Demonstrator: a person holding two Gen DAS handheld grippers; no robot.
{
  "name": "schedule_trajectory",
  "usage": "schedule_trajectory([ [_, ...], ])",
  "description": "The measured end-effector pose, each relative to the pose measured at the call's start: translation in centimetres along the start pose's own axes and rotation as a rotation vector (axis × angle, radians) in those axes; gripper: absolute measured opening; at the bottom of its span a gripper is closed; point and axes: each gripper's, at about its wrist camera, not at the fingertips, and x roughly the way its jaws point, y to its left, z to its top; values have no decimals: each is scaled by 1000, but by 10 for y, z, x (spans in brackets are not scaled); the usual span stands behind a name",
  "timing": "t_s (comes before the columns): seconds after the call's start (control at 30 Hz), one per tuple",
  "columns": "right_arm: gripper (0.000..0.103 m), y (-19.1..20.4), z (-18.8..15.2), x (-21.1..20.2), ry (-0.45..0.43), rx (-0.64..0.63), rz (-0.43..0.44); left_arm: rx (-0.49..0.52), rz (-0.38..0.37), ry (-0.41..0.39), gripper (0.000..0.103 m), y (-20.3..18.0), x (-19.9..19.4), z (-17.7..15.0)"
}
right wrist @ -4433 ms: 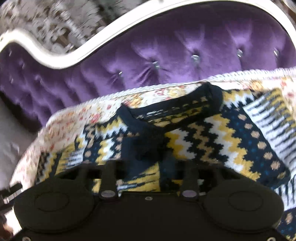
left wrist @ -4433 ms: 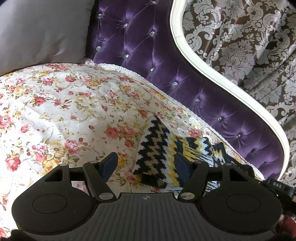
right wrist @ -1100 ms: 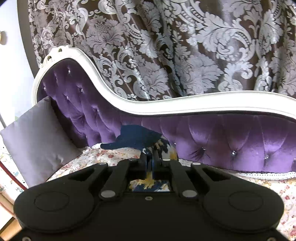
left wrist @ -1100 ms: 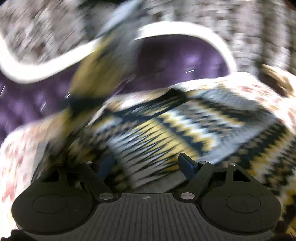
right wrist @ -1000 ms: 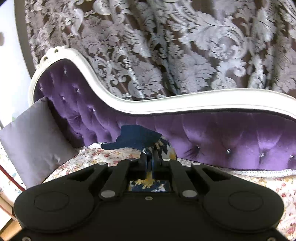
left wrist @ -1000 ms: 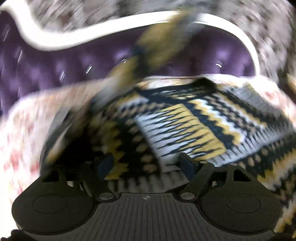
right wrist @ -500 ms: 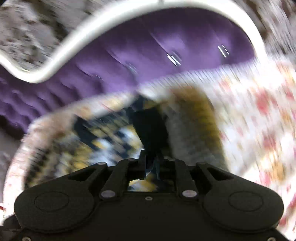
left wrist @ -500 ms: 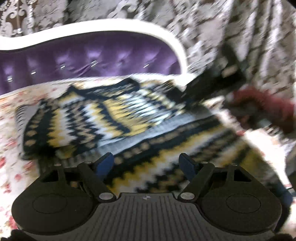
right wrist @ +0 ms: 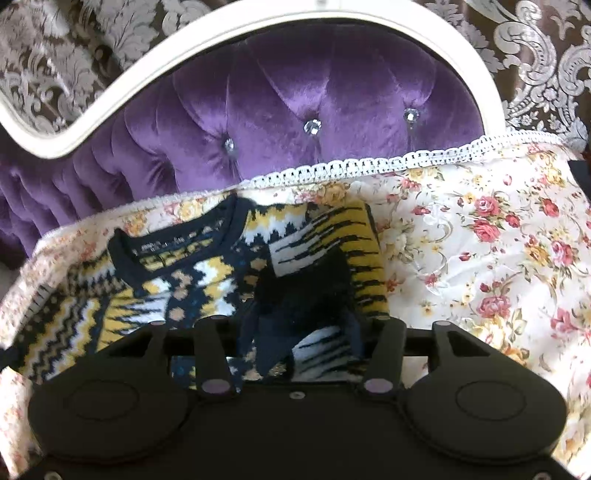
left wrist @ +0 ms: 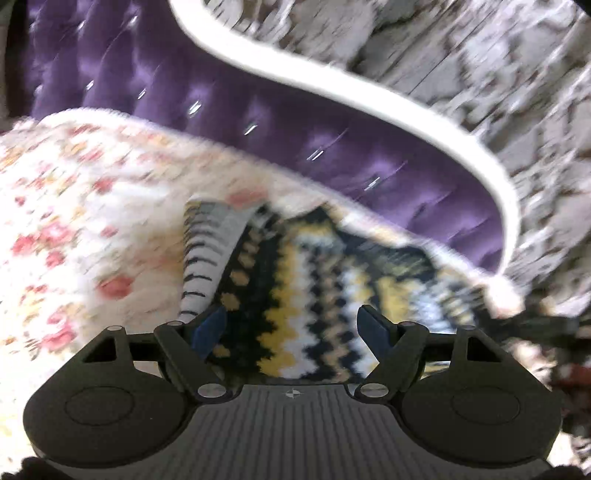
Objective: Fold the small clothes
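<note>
**Sleeve laid across, right grip letting go**

Right wrist view, near: the right gripper (right wrist: 299,332) is low over the sweater (right wrist: 184,280), jaws opening. A second ago they were pinched shut on the dark cuff (right wrist: 306,295) and held high against the sofa back; now the cuff lies slack between the fingers, pads no longer pressing it. The yellow-striped sleeve (right wrist: 354,243) is folded inward over the sweater body, lower centre of frame. Judgement: the sleeve fold is placed, and the hem or the other sleeve comes next.

Left wrist view, blurred: the left gripper (left wrist: 291,328) hovers with jaws wide apart and nothing between them, above the zigzag knit (left wrist: 295,295) at lower centre. The frame has swung since half a second ago, when more of the spread sweater showed.

Middle: the sweater lies on a floral cover (right wrist: 480,240) with a white lace edge (right wrist: 369,166), filling the right side of the right view.

Far: a tufted purple sofa back (right wrist: 314,92) with crystal buttons and a white frame (right wrist: 258,22); behind it, at the top corners, a brown damask curtain (right wrist: 546,55).
</note>
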Motion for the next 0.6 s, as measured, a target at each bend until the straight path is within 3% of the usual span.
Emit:
schedule_trajectory([
  [0.13, 55, -2, -2, 0, -21, 11, 10, 77, 76, -1, 77, -14, 2, -2],
  [0.23, 15, 3, 0, -1, -33, -5, 24, 80, 83, -22, 77, -17, -6, -3],
  [0.37, 15, 21, 5, -26, -168, -103, 25, 97, 114, -119, 77, -11, -26, -1],
  [0.43, 15, 24, 8, -38, -242, -122, 25, 115, 183, -135, 77, -11, -23, 0],
  [0.53, 15, 18, 14, -25, -191, -104, 6, 104, 242, -39, 77, -4, -8, -2],
  [0.6, 23, 14, 9, -7, -122, -105, -27, 72, 229, -3, 81, 4, -1, -7],
])
